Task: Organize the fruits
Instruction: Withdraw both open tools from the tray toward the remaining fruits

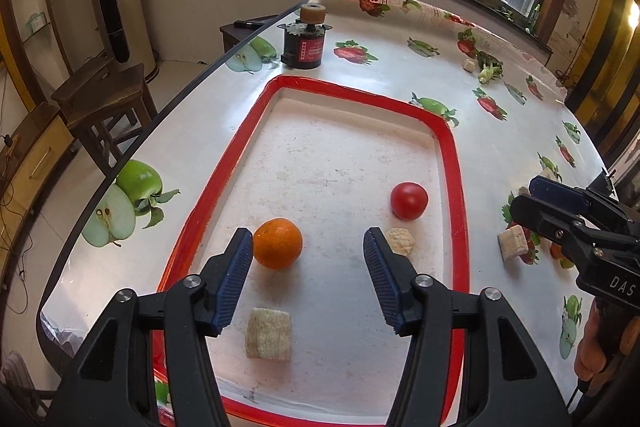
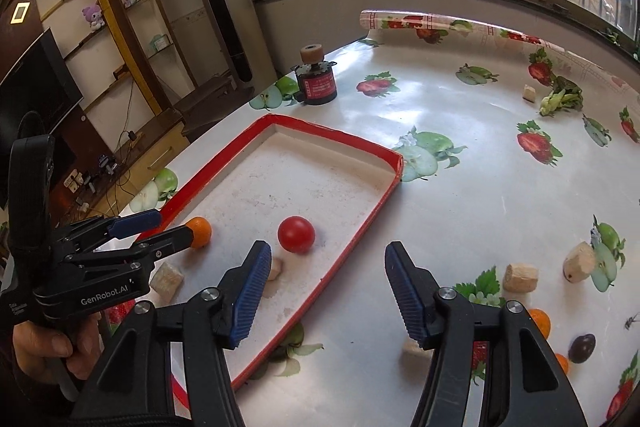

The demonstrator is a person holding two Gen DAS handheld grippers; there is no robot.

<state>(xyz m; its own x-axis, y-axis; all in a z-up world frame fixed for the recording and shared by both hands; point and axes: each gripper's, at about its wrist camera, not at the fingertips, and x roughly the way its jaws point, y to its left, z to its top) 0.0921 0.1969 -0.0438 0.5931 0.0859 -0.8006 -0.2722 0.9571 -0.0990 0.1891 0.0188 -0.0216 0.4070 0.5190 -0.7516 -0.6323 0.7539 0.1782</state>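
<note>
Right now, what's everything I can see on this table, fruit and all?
tray: one, red-rimmed, white inside, mid-table
orange: one, orange, in tray
tomato: one, red, in tray
beige blocks: two in tray, others outside it
plum: one, dark purple, right of tray
small oranges: two, beside plum
leafy vegetable: one, green, far right
motor: one, black, behind tray
left gripper: open, empty
right gripper: open, empty
</note>
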